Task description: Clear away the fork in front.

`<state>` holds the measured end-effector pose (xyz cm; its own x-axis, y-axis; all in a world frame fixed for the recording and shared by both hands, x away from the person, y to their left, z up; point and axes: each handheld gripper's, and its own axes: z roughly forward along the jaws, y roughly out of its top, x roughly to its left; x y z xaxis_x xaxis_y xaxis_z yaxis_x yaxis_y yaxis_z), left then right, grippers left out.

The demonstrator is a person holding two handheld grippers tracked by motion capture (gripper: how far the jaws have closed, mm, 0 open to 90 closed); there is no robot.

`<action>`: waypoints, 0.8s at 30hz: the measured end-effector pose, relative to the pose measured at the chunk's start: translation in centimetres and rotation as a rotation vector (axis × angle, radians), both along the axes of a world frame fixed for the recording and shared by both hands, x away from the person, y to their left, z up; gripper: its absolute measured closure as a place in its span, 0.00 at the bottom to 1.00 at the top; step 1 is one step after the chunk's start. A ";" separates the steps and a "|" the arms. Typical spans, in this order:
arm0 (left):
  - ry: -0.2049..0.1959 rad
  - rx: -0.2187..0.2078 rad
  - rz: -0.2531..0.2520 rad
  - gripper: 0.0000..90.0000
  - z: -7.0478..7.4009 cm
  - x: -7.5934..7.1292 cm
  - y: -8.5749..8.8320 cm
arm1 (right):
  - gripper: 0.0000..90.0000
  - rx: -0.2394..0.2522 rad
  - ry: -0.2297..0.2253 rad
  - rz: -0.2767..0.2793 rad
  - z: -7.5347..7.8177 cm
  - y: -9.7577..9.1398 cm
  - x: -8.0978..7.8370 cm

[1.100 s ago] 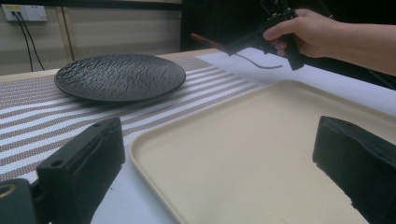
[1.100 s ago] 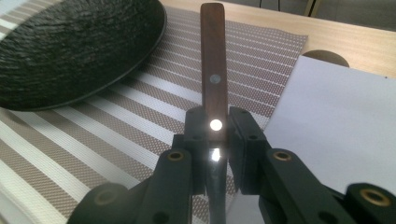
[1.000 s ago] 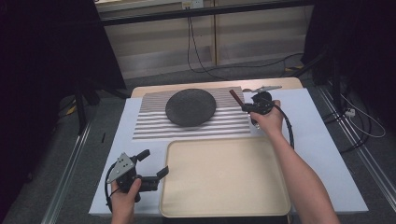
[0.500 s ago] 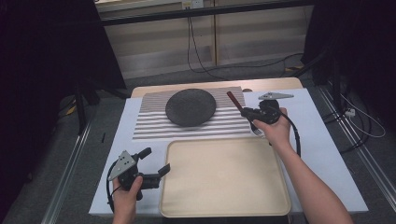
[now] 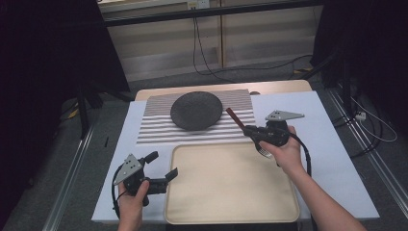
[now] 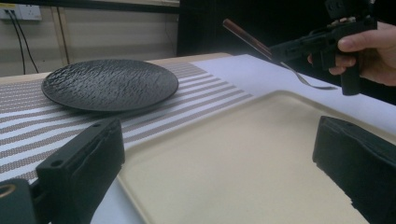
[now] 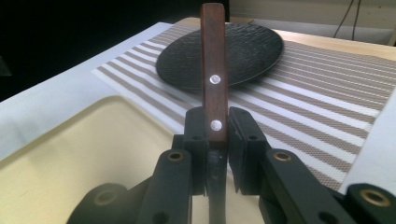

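We seem to be in a lab or test room: dark curtains point(image 5: 43, 72) left and right, metal rails point(image 5: 72, 178) beside the table point(image 5: 327, 159), loose cables point(image 5: 207, 53) along the far panelled wall point(image 5: 159, 43) (a socket point(image 5: 191, 5) too).

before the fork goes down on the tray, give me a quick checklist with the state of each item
1. Right gripper shut on the fork at its wooden handle: ok.
2. Fork tines past the tray's far right edge, lifted off the table: ok.
3. Tray surface bare where the fork would land: ok.
4. Left gripper open at the tray's left edge, away from the fork: ok.
5. Black plate on the striped mat, apart from the tray: ok.
6. Firmness of the grip: cannot tell.
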<state>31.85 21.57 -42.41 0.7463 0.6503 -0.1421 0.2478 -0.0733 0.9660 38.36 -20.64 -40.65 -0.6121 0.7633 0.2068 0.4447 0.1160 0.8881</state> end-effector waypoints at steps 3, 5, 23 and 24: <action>0.004 -0.008 -0.003 0.03 0.2 0.0 -0.3 | 0.87 0.013 -0.006 0.021 0.0 0.2 -0.9; -0.002 -0.005 -0.004 0.03 0.4 0.0 -0.6 | 0.87 0.022 -0.010 0.031 -0.1 0.4 -1.4; 0.036 0.022 -0.042 0.03 1.0 0.7 -3.1 | 0.87 0.046 -0.031 0.101 -0.3 1.9 -4.3; 0.042 0.017 -0.038 0.03 1.0 0.8 -3.3 | 0.87 0.049 -0.031 0.108 -0.3 2.1 -4.4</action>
<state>32.63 18.31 -41.39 0.7645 0.6239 -0.1624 0.2845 -0.1004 0.9534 33.92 -18.58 -40.97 -0.6967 0.6821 0.2220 0.4042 0.1176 0.9071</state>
